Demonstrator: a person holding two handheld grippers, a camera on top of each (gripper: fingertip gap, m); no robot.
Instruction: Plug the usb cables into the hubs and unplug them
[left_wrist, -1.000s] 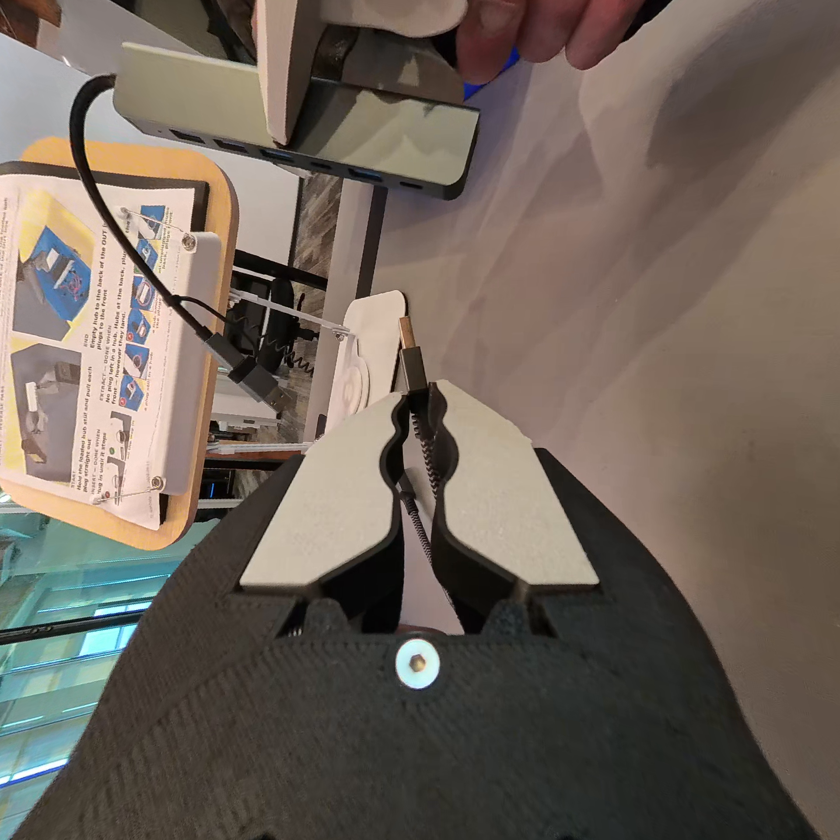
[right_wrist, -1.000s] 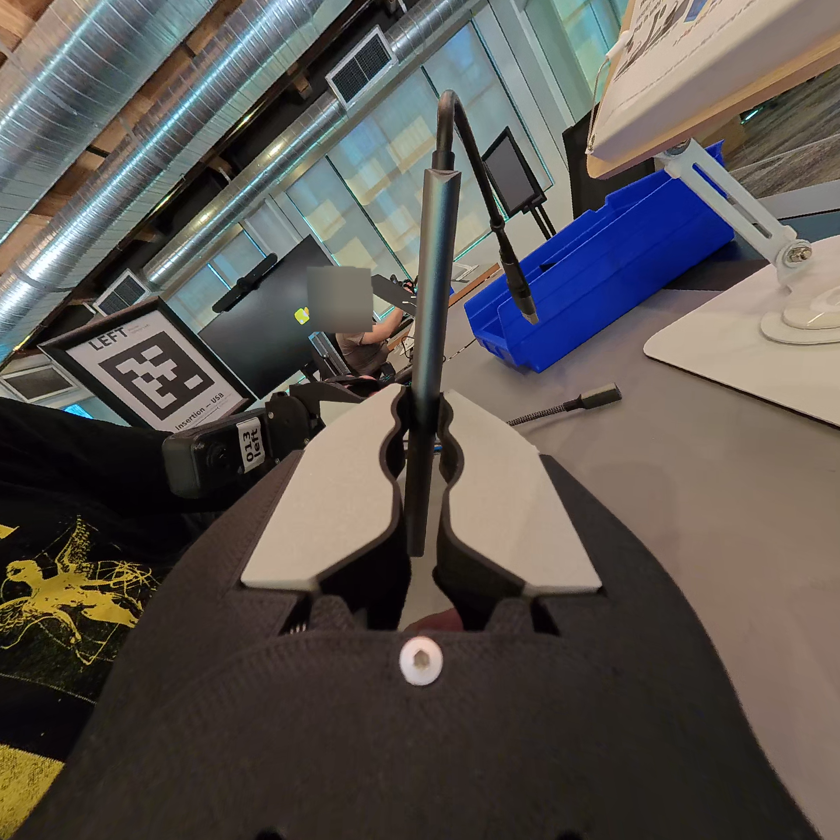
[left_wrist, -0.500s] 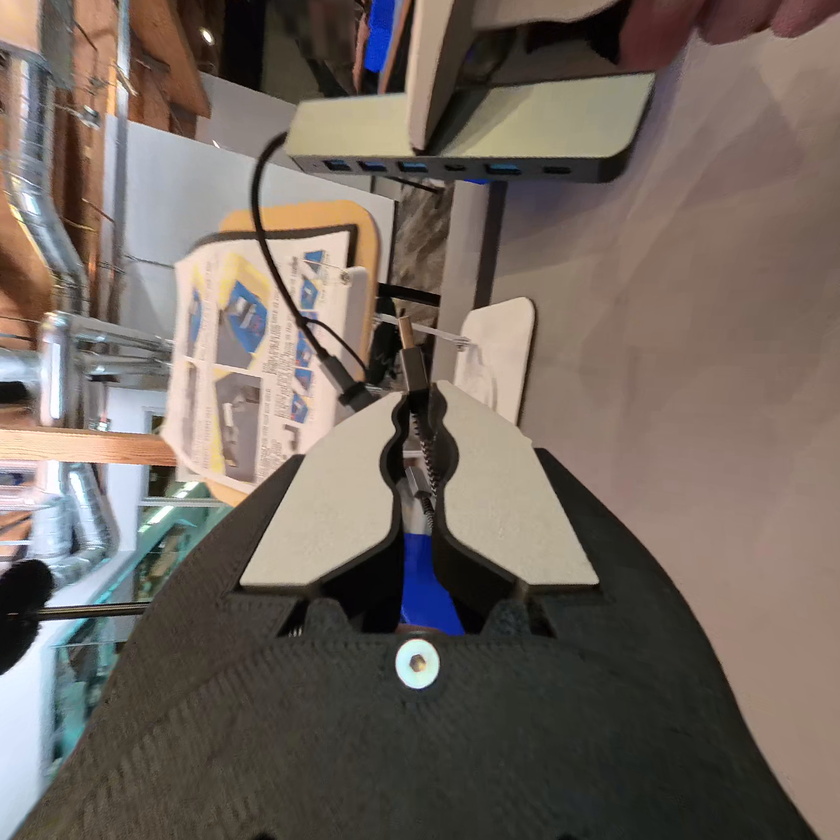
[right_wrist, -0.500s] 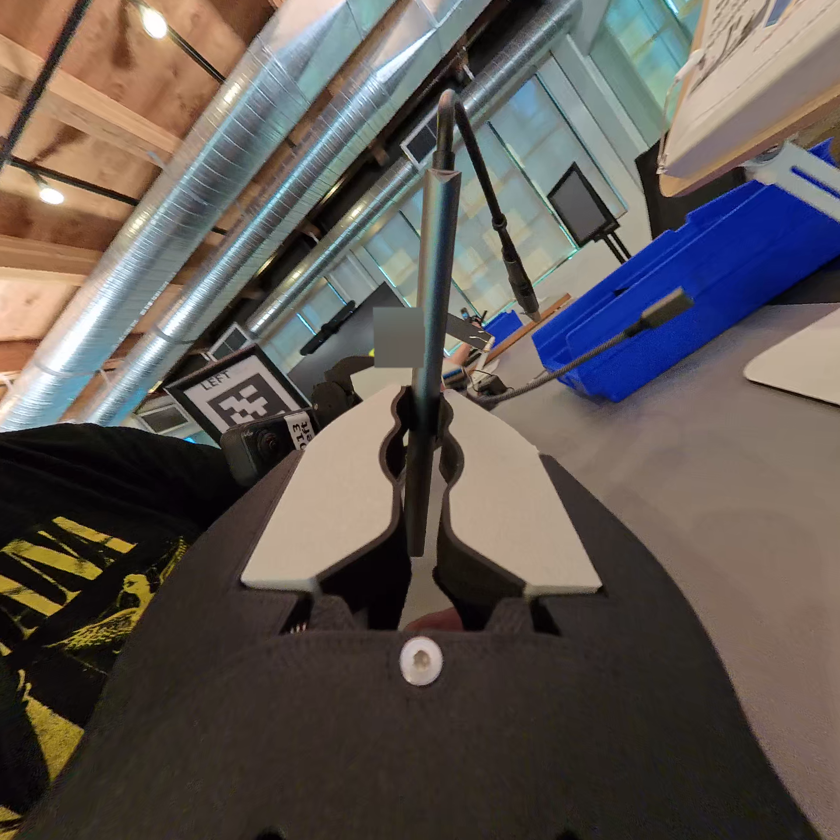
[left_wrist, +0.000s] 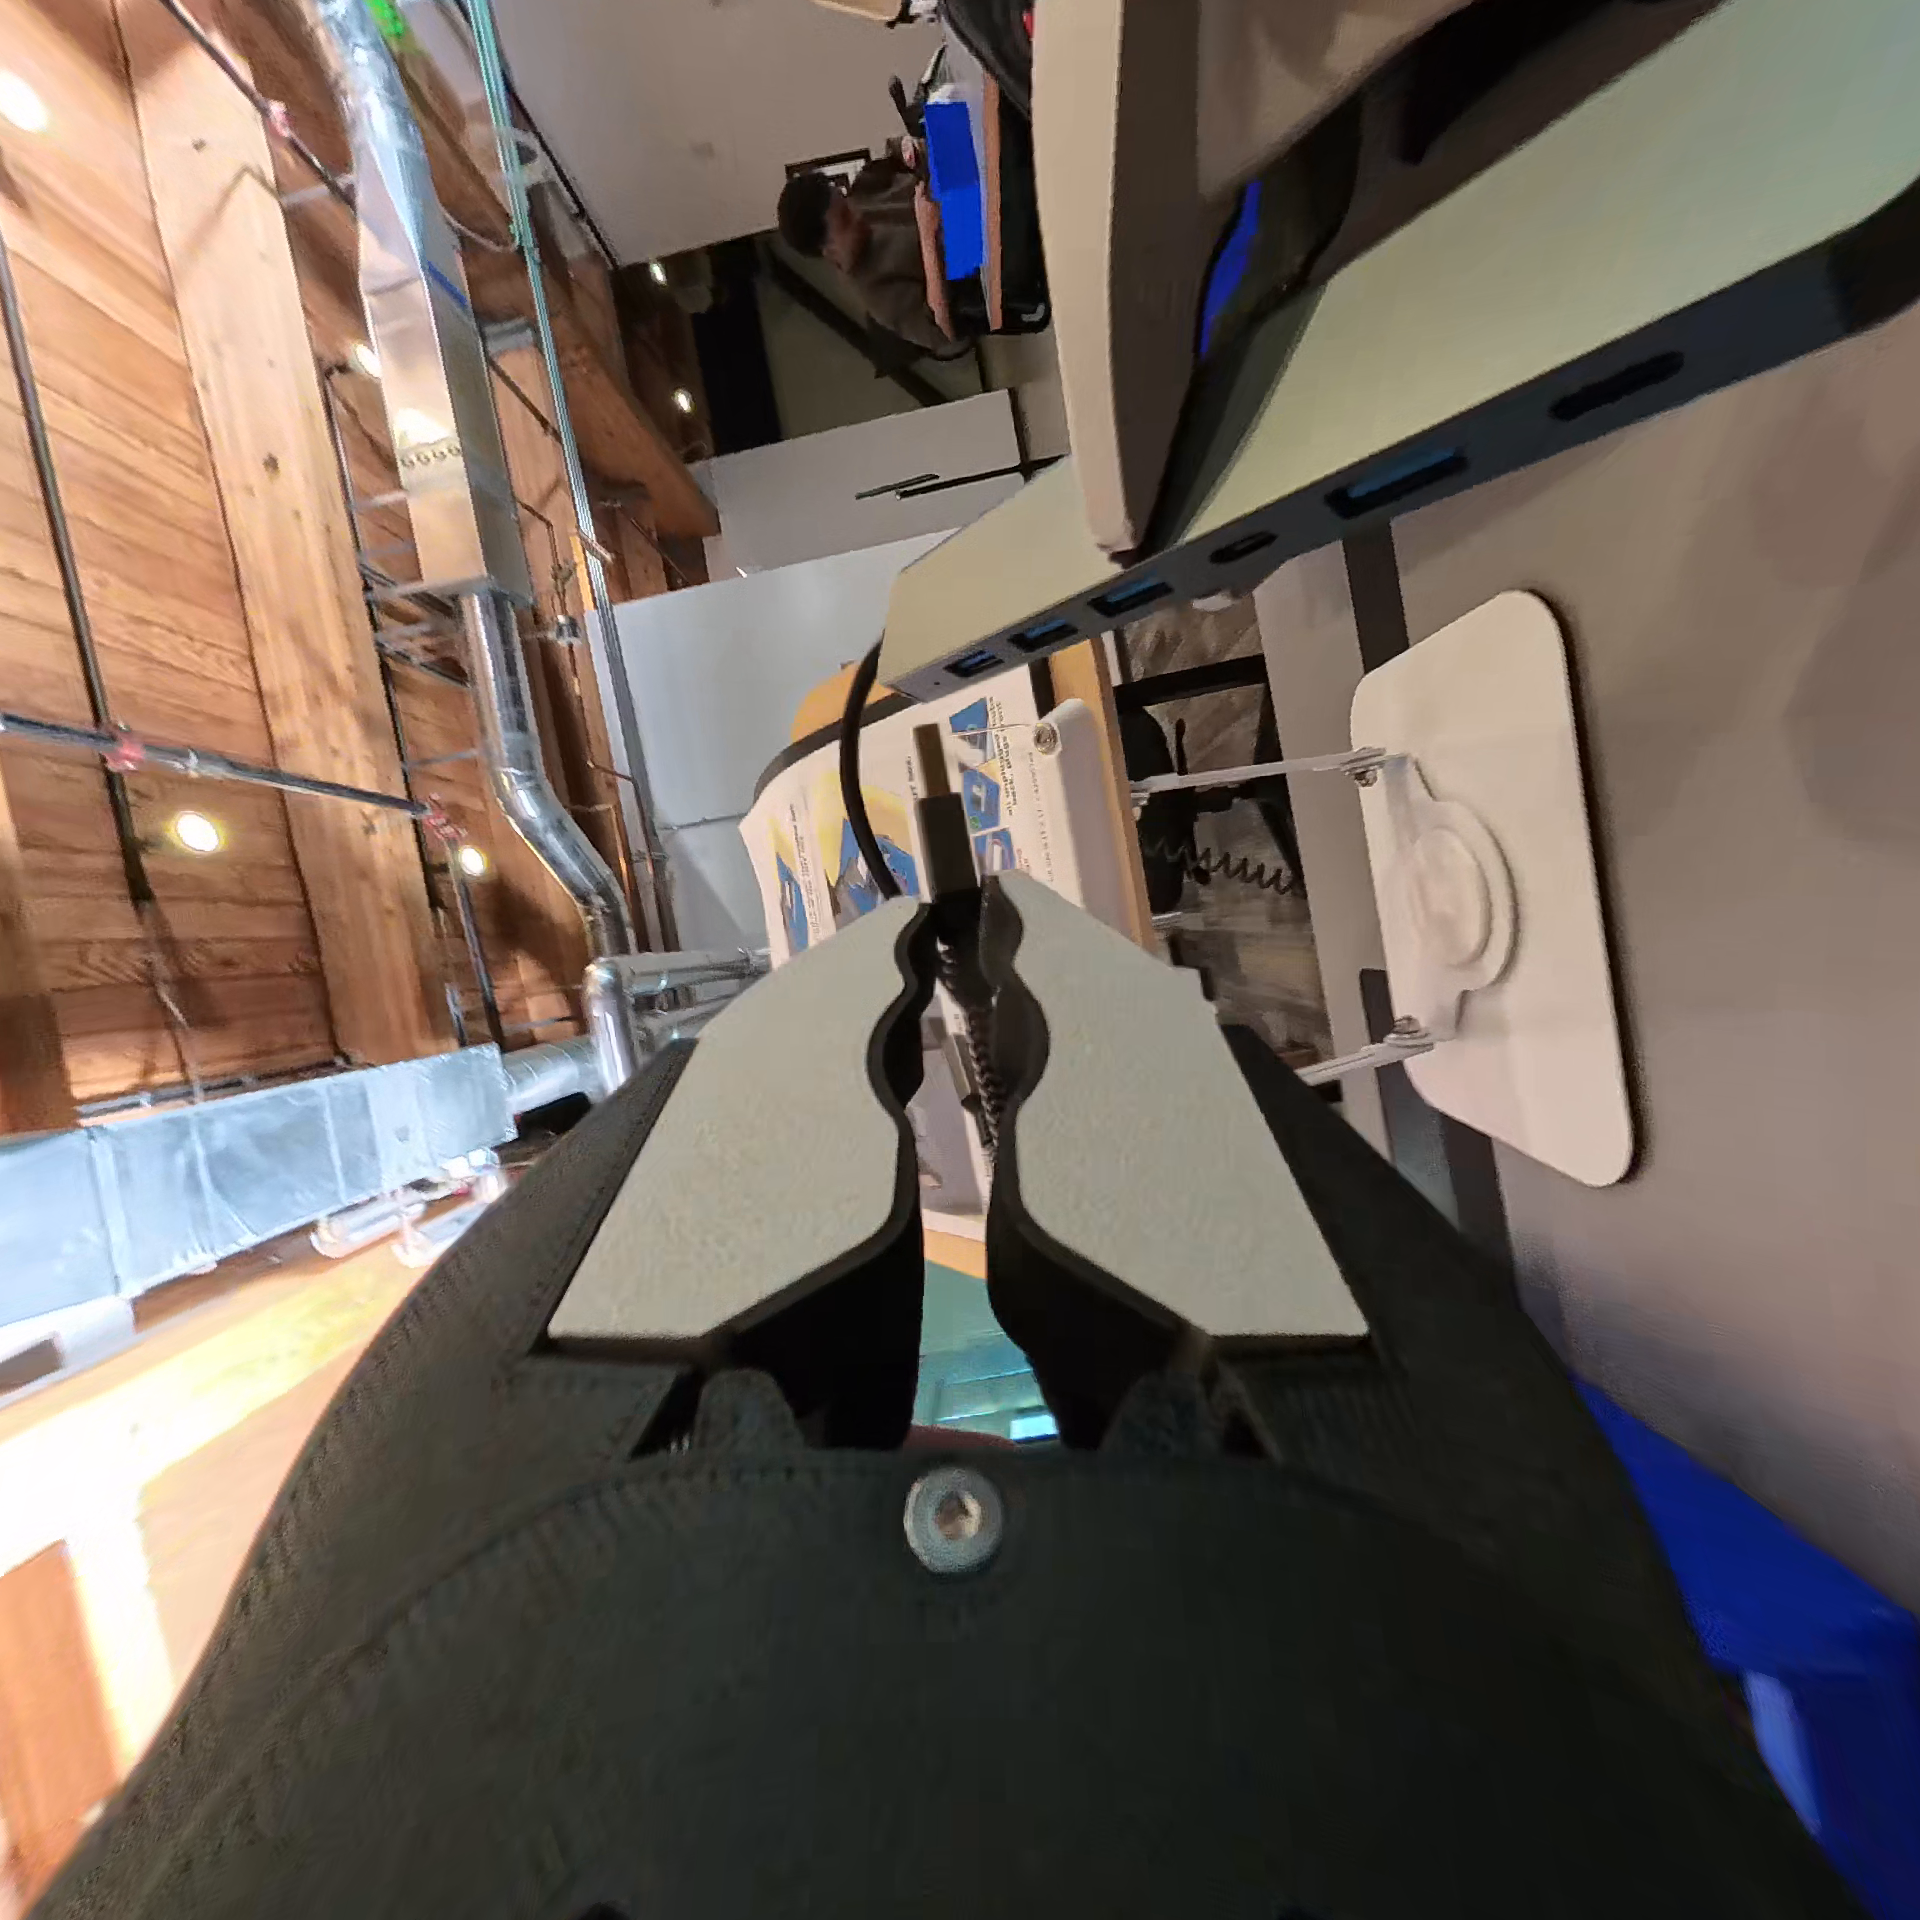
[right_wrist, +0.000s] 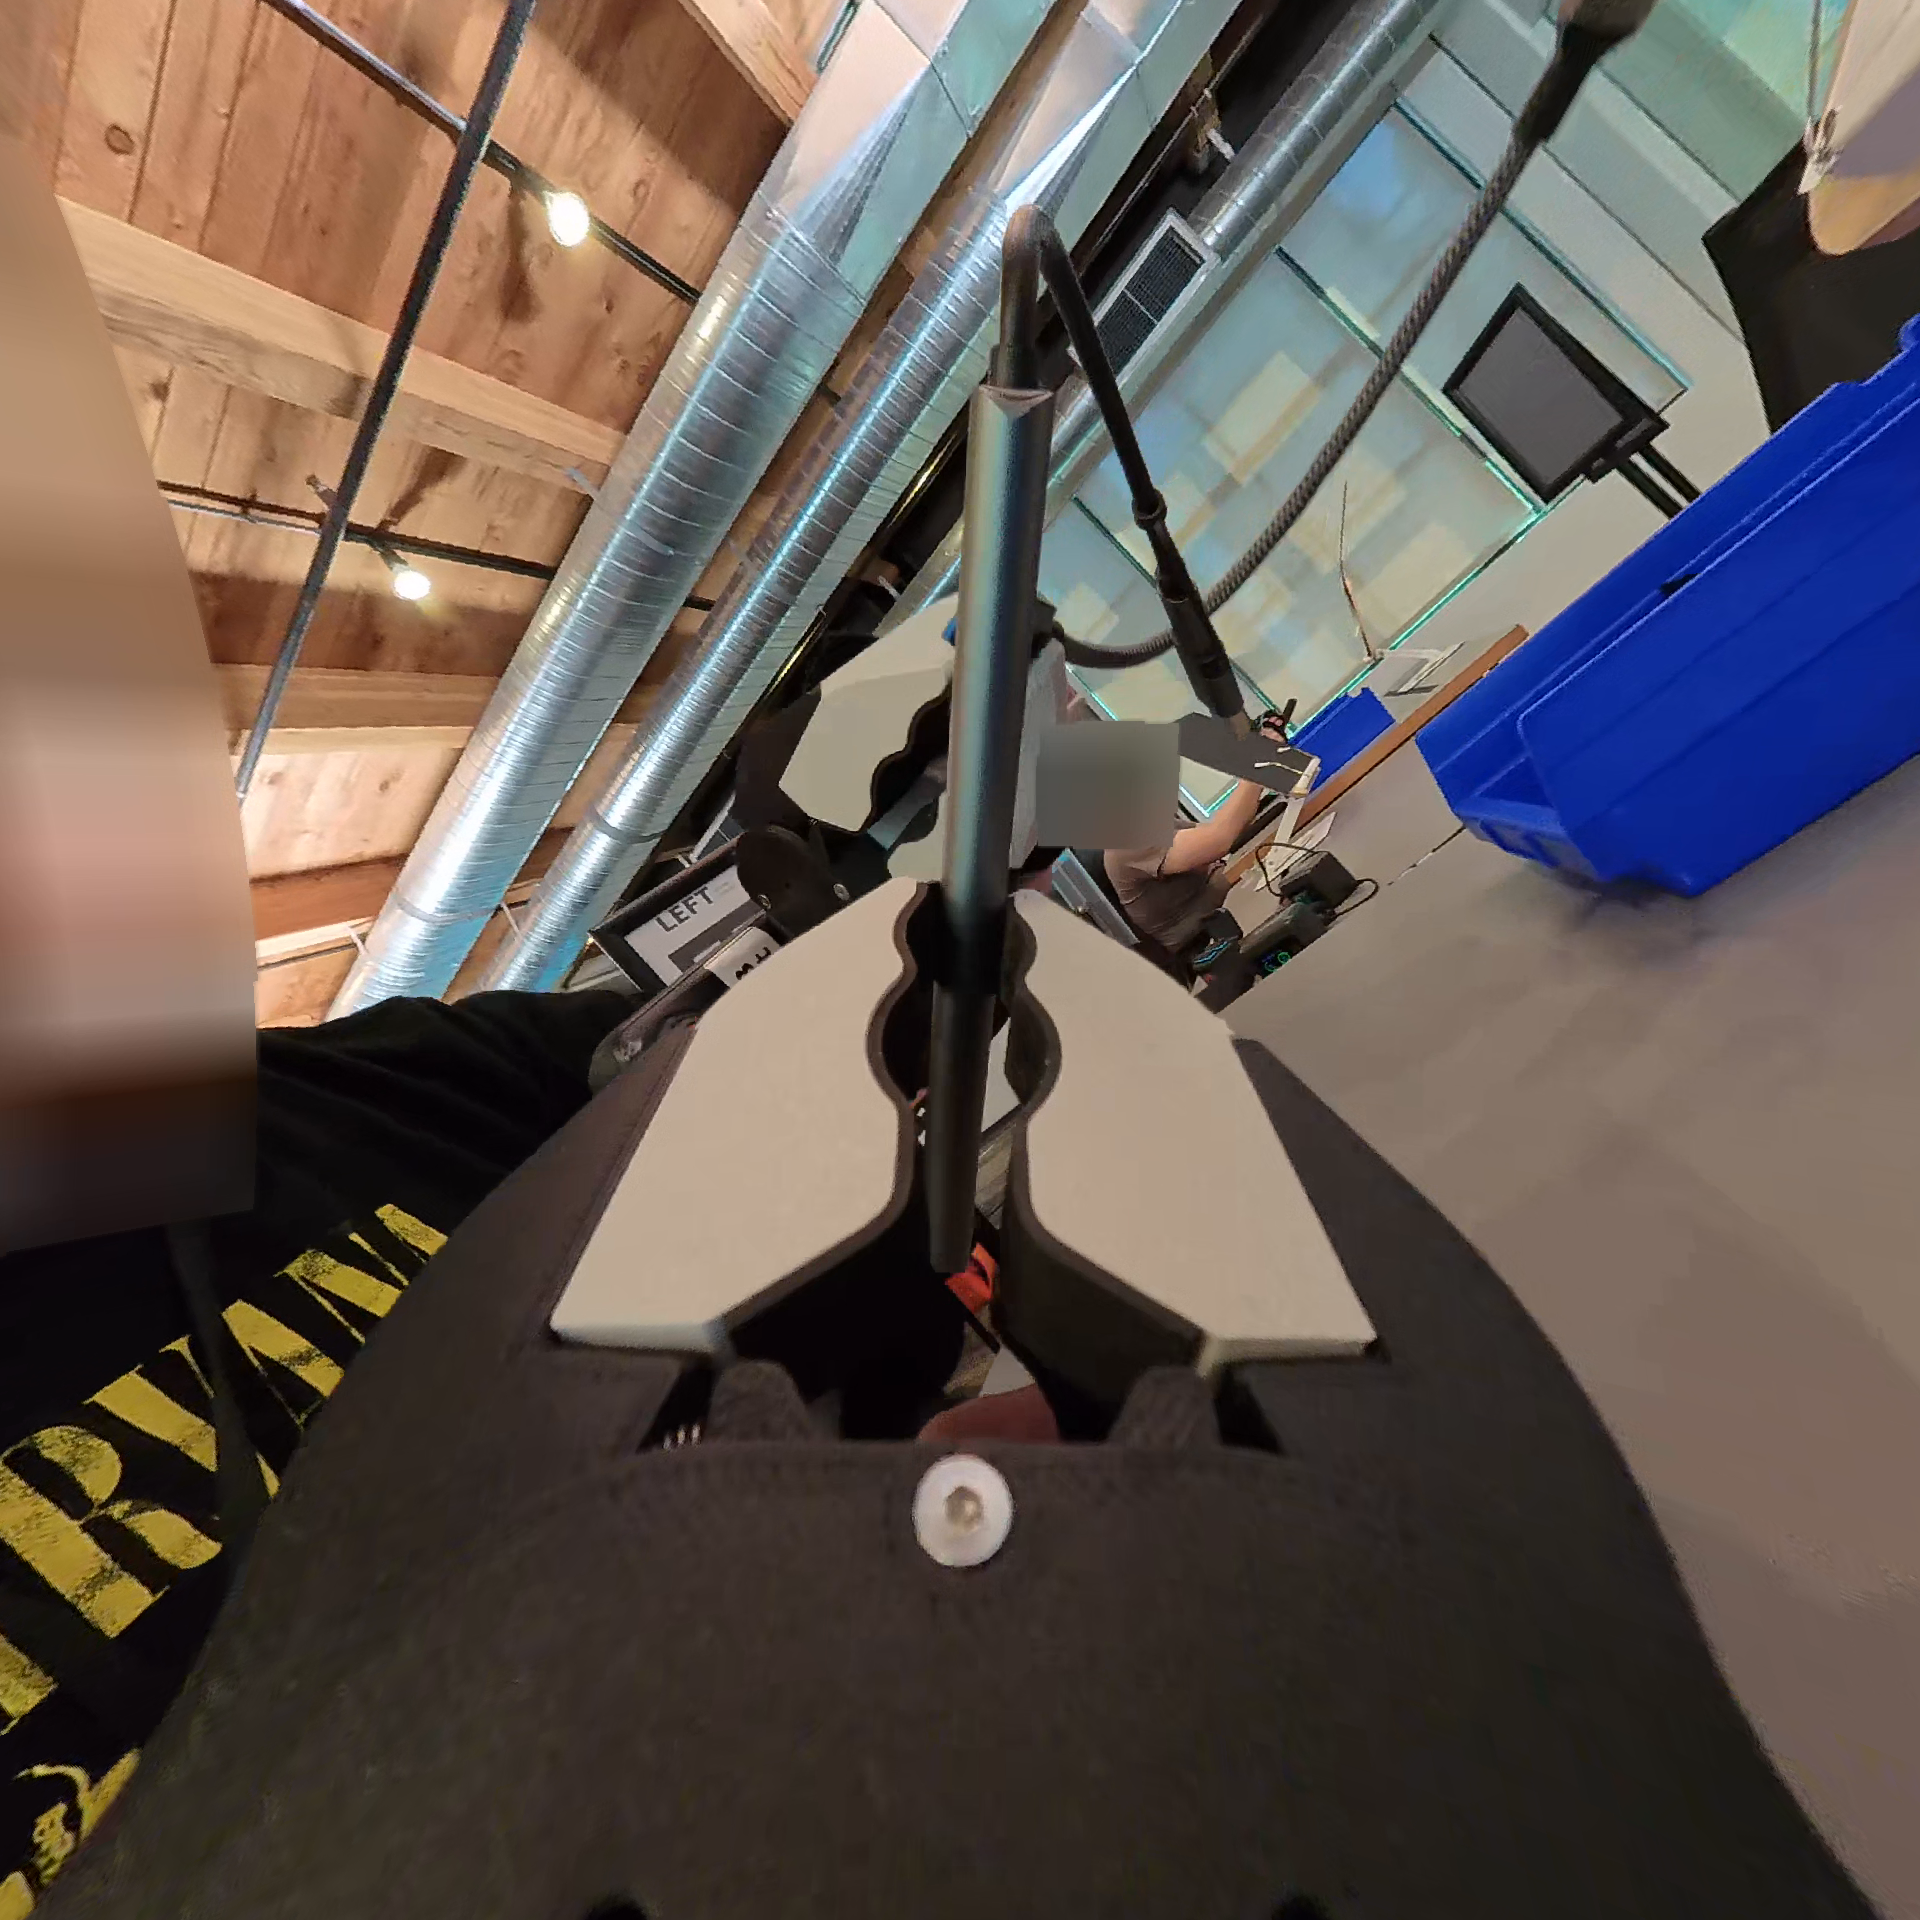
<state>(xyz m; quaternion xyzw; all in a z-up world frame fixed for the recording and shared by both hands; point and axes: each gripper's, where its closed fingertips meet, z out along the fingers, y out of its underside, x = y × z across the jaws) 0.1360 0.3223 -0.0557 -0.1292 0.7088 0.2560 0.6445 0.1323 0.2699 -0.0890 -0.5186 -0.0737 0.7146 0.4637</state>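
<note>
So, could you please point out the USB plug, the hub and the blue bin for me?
USB plug (left_wrist: 940, 831): left wrist view, on its black housing.
Hub (left_wrist: 1475, 343): left wrist view, on its broad grey face.
Blue bin (right_wrist: 1714, 686): right wrist view, on its side wall.

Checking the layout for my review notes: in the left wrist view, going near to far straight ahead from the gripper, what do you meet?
Left gripper shut on the braided cable → black USB plug with its metal tip → grey hub in the right gripper.
</note>
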